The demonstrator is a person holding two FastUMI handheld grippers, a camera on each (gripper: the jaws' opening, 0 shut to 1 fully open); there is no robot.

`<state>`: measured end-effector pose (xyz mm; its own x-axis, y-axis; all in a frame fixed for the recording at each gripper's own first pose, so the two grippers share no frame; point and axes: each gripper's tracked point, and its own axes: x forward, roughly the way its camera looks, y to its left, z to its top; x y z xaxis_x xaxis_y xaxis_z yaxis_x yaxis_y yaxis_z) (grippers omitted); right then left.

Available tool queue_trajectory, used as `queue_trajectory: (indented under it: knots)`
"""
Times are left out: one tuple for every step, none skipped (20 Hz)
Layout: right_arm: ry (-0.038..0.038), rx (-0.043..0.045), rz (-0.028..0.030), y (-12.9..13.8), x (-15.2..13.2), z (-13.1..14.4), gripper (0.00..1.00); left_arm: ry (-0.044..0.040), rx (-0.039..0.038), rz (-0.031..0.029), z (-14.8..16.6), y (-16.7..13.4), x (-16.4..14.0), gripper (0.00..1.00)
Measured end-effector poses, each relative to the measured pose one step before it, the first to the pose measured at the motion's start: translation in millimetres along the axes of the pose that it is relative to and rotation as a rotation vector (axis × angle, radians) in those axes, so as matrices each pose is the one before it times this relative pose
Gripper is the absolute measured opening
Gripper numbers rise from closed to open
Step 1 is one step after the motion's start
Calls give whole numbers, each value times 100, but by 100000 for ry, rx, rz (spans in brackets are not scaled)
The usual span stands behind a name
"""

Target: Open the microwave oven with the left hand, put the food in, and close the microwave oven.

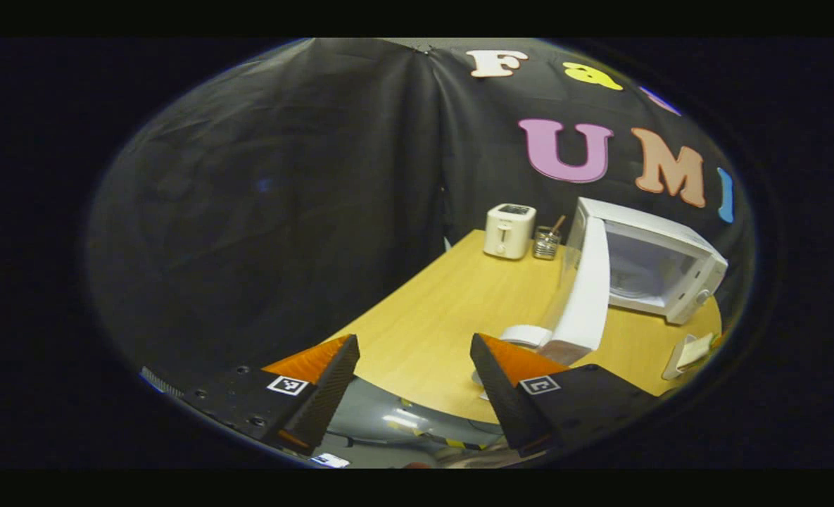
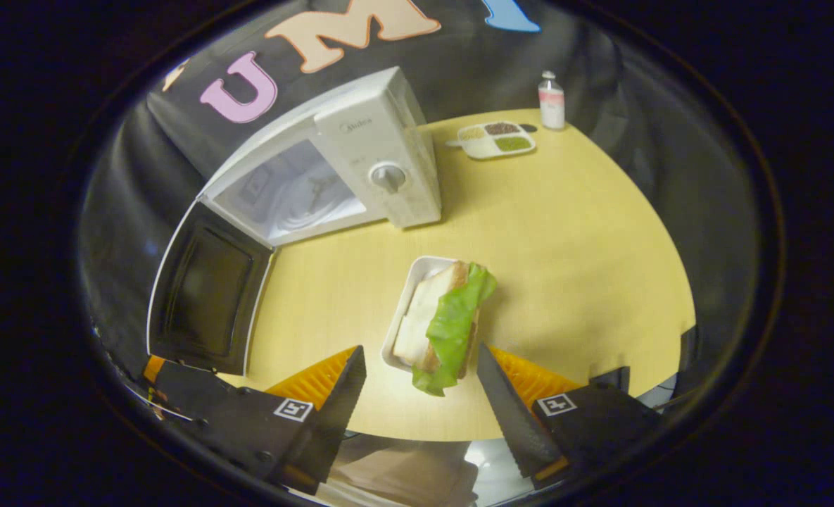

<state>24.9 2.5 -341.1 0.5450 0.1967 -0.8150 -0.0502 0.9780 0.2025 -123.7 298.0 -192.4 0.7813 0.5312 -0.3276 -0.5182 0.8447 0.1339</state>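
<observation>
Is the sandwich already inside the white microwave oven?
No, the lettuce sandwich sits in its white tray on the wooden table, outside the open oven.

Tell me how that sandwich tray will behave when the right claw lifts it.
The white tray looks shallow and thin, so probably light. The sandwich overhangs its rim, with loose lettuce drooping over the edge, so it may slide or shed if tilted. Gripped at one end, it would likely sag.

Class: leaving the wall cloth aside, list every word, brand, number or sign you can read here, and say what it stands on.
microwave, control panel: faint brand mark, too blurred to quote.
bottle: label too small to read.
left gripper and right gripper: square coded markers, no words.
Nothing else legible.
</observation>
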Motion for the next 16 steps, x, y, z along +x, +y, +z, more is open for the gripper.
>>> queue_trajectory:
  knots:
    - [2440, 8, -1582, -701, 401, -286, 99, -2859, -1493, 4891, 770, 497, -507, 93]
    - [1007, -513, -649, -455, 270, 107, 99, -1837, -706, 6330, 503, 770, -633, 93]
    - [1259, -217, 137, -256, 254, -92, 89, -2244, -1660, 5733, 600, 670, -613, 92]
    - [1811, -75, 672, -211, 310, -123, 89, -2688, -2994, 4054, 768, -5, -327, 92]
    - [2269, -127, 722, -221, 433, -191, 89, -2137, -3835, 2672, 697, 24, -534, 92]
    - [2433, -314, 428, -227, 391, -54, 89, -1000, -2637, 2091, 110, 330, -878, 92]
    - [2549, -125, 206, -257, 343, -18, 98, -814, -577, 1869, 460, 311, -447, 89]
    - [2330, 241, 699, -68, 170, 81, 89, -1325, 463, 1259, 257, -6, -511, 92]
    - [1788, 734, 1560, 61, 306, 244, 89, -1963, 1027, 440, 686, -430, -501, 89]
    - [1692, 1160, 1887, 163, 400, 153, 89, -1559, 879, 3, 519, -305, -361, 89]
    - [1689, 1465, 1803, 206, 337, 141, 89, -1150, 662, -414, 480, -424, -359, 89]
    - [1444, 1553, 1228, 113, 363, 221, 98, -628, 377, -770, 368, -462, -401, 92]
    - [1476, 1032, 1007, 51, 328, 101, 89, -230, 283, -560, 211, -297, -371, 89]
    - [1247, 605, 824, 67, 327, 127, 89, -229, 356, -682, 318, -269, -148, 89]
    - [1057, 554, 306, 6, 382, 149, 88, -142, 138, -619, 136, -246, -28, 91]
    - [1229, 682, -986, -264, 319, 32, 88, 280, -96, -408, 82, -135, 253, 91]
